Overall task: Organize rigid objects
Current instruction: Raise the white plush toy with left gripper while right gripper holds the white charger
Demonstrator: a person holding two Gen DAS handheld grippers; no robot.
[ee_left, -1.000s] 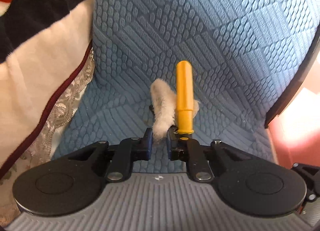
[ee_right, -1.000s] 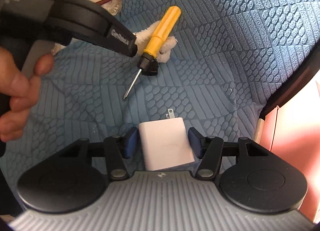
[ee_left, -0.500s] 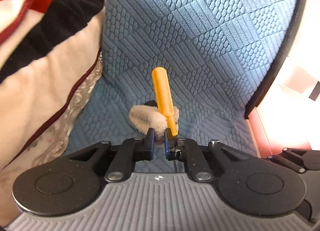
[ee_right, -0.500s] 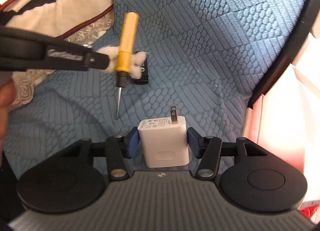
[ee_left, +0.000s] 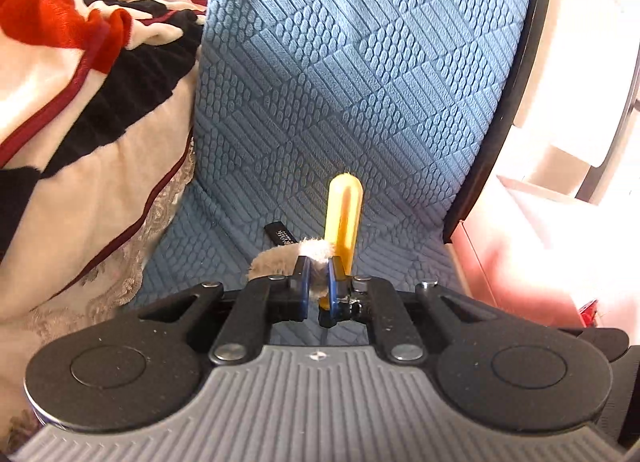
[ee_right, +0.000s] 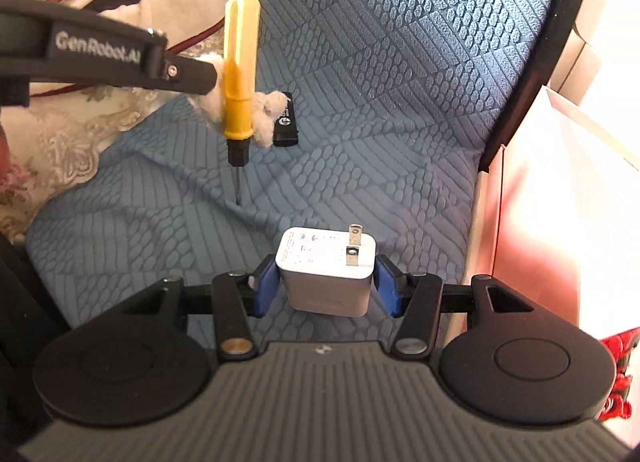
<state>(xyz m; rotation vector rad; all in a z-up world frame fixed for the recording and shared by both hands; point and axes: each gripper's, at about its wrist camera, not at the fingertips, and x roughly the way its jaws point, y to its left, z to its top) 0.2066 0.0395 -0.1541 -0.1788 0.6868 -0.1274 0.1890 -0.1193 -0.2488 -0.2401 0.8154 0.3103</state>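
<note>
A yellow-handled screwdriver (ee_left: 344,214) hangs with its tip down (ee_right: 240,62) above the blue quilted cover (ee_right: 400,102). My left gripper (ee_left: 316,266) is shut on its lower handle, and a white fluffy tuft (ee_left: 272,262) is pinched in with it. In the right wrist view the left gripper's finger (ee_right: 192,76) reaches in from the left to the screwdriver. My right gripper (ee_right: 325,268) is shut on a white plug charger (ee_right: 320,286), prongs pointing away, held clear of the cover. A small black stick (ee_right: 286,118) lies flat on the cover behind the tuft.
A red, black and cream blanket (ee_left: 100,102) and a lace-edged cloth (ee_right: 68,142) are heaped along the left. The cover ends at a black rim (ee_left: 508,102) on the right. Beyond it stands a pale pink box (ee_right: 560,202).
The left gripper has risen with the screwdriver and tuft, and the screwdriver has swung from slanted to tip-down. The black stick has come into sight. The right gripper has lifted the charger a little.
</note>
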